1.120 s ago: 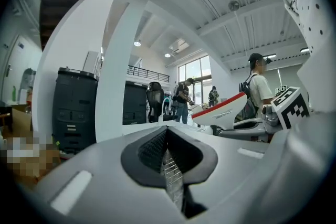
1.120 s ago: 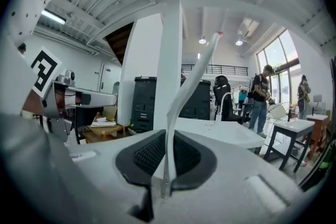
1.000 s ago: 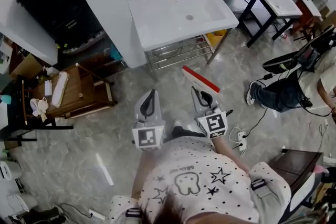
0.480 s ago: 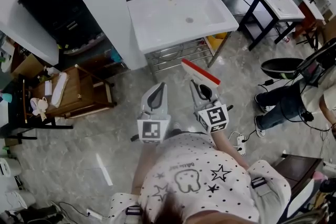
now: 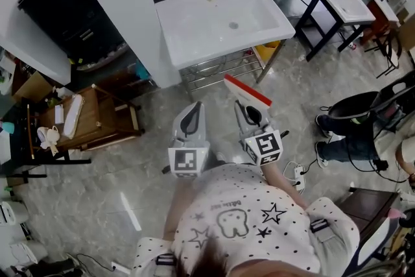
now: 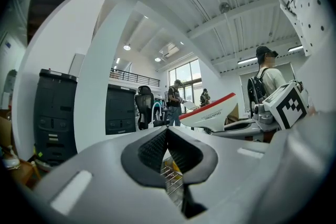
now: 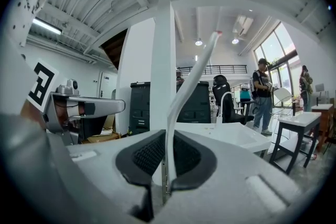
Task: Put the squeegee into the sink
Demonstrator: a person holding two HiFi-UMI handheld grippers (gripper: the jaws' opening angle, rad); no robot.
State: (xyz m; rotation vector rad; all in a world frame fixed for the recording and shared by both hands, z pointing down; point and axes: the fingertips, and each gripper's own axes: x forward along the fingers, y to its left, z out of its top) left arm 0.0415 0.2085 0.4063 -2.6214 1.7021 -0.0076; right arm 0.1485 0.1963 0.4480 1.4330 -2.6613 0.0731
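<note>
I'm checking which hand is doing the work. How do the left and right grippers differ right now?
The right gripper is shut on the squeegee, whose blade sticks out past its jaws; the left gripper is shut on nothing. In the head view the right gripper's marker cube sits skewed, the left's square to the camera. Both point toward the sink, and neither is over it.

A wooden cart (image 5: 97, 115) stands well apart from a white-topped table (image 5: 350, 6).
</note>
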